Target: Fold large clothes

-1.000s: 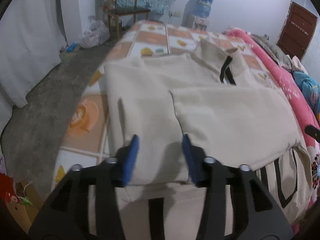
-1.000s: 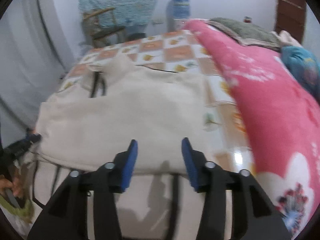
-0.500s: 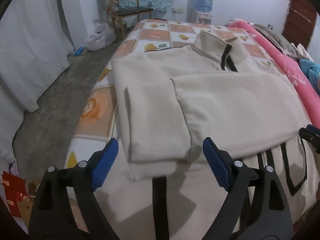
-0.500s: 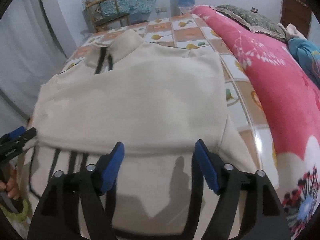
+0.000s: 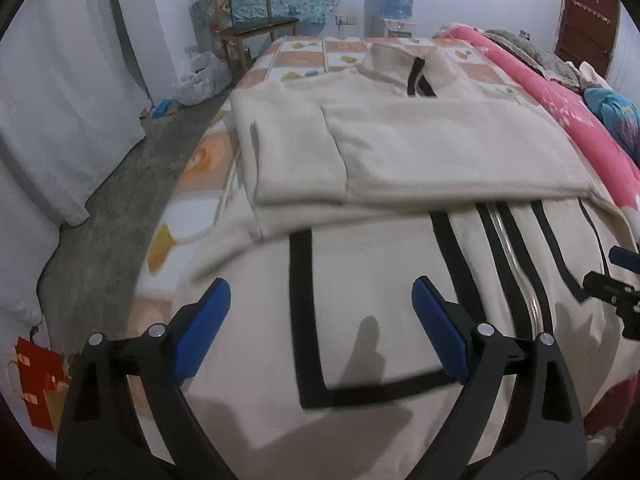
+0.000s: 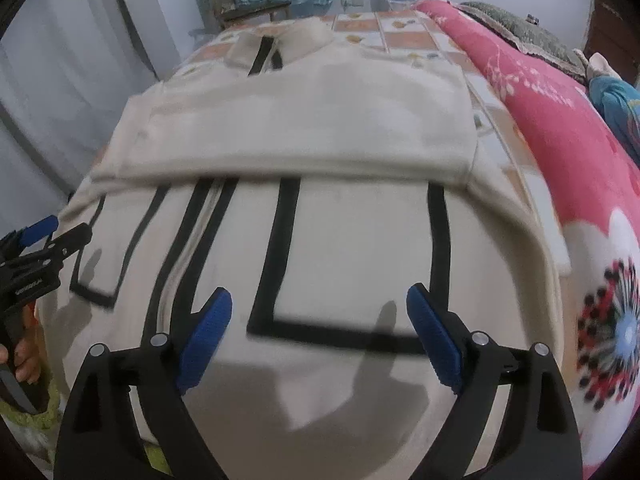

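Note:
A cream fleece jacket (image 5: 400, 152) with black stripes and a centre zip lies flat on the bed, collar at the far end. Both sleeves are folded across its chest, forming a band (image 6: 320, 120). My left gripper (image 5: 320, 292) hovers over the jacket's lower left panel; its jaws are opening, with nothing between the blue pads. My right gripper (image 6: 319, 296) hangs over the lower right panel, jaws also opening and empty. Each gripper shows at the edge of the other's view: the right gripper (image 5: 616, 280), and the left gripper (image 6: 40, 240) with a hand below it.
A pink floral blanket (image 6: 560, 120) runs along the bed's right side. The checked sheet (image 5: 192, 184) shows on the left. A wooden chair (image 5: 248, 20), a water dispenser (image 5: 396, 4) and a white curtain (image 5: 60, 100) stand beyond. A red bag (image 5: 36, 384) sits on the floor.
Both grippers have opened wide and drawn back from the folded sleeves toward the jacket's hem. The sleeves stay lying across the chest.

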The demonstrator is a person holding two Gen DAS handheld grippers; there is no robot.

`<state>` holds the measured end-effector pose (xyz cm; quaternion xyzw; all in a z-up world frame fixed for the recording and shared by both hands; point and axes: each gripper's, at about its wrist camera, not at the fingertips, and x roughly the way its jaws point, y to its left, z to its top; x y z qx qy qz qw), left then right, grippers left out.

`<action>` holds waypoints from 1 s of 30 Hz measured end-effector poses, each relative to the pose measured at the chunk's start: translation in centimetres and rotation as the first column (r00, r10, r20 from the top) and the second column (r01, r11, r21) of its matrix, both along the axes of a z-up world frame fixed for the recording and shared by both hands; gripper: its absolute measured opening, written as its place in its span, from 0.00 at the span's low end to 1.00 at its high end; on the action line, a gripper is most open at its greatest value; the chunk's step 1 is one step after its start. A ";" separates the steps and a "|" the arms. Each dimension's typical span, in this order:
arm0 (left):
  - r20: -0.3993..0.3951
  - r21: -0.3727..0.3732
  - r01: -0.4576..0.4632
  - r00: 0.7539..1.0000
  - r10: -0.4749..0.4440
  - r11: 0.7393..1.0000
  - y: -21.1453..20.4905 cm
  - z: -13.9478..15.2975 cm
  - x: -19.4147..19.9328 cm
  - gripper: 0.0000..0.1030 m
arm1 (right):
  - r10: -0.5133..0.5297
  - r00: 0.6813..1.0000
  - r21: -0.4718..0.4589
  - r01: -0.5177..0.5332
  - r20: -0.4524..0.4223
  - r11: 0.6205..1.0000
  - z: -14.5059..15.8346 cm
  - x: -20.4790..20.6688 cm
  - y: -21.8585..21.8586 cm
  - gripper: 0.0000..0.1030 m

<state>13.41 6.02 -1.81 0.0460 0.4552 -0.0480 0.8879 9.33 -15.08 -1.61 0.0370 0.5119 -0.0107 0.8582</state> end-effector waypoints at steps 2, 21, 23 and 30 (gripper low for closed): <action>-0.003 0.005 -0.002 1.000 0.002 1.000 -0.1 -0.3 -1.1 0.86 | -0.012 1.000 -0.015 0.012 -0.004 1.000 -0.3 -1.0 0.2 0.85; 0.027 -0.043 -0.056 0.998 0.057 0.997 2.0 -2.8 -9.8 0.86 | -0.088 0.991 -0.088 0.097 0.101 0.991 -2.6 -6.9 1.5 0.93; 0.039 -0.063 -0.056 0.998 0.058 0.996 2.6 -2.6 -10.7 0.86 | -0.085 0.991 -0.069 0.093 0.102 0.993 -2.7 -6.9 1.2 0.93; 0.054 -0.051 -0.054 0.997 0.056 0.997 4.9 -2.2 -14.2 0.86 | -0.077 0.992 -0.055 0.083 0.104 0.995 -3.0 -6.7 1.0 0.94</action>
